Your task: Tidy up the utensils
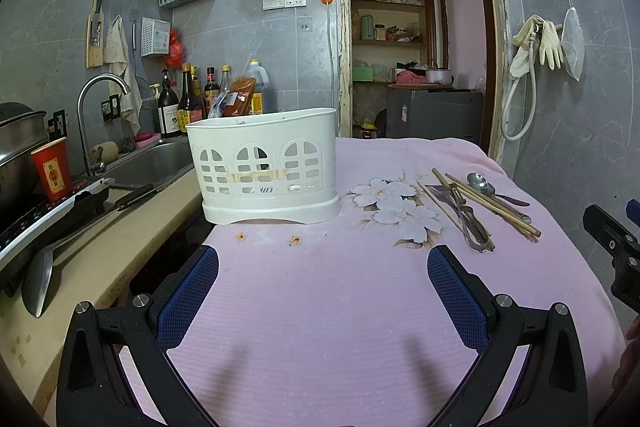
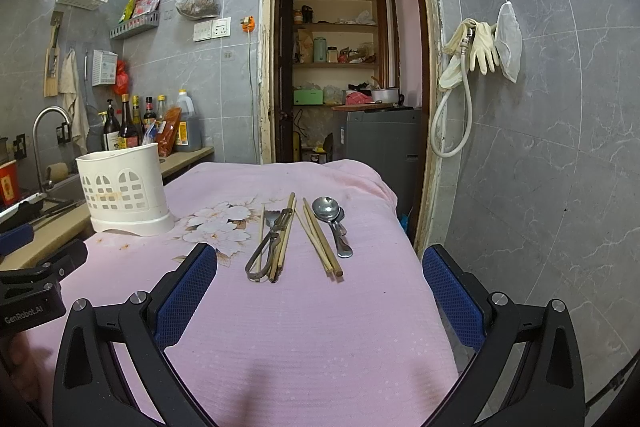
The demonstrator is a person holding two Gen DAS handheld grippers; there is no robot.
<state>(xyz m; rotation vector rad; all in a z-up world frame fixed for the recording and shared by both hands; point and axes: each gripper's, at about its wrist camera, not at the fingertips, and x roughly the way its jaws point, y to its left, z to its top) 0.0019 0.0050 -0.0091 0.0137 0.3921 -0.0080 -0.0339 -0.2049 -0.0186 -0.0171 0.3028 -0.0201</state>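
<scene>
Lying lengthwise on the cloth [image 2: 280, 327], chopsticks [image 2: 320, 241], spoons [image 2: 334, 221] and tongs [image 2: 266, 247] point away; both grippers [image 1: 322, 269] [image 2: 320, 267] gape empty.

A white perforated plastic utensil caddy [image 2: 125, 187] stands upright at the pink cloth's left edge, well apart from the loose utensils lying flat: wooden chopsticks [image 2: 320, 241] (several, roughly parallel), two nested steel spoons [image 2: 332, 217] and flat metal tongs [image 2: 267, 247].

Grey marble-tile walls [image 2: 540, 147], open doorway [image 2: 344, 47] to shelved pantry
</scene>
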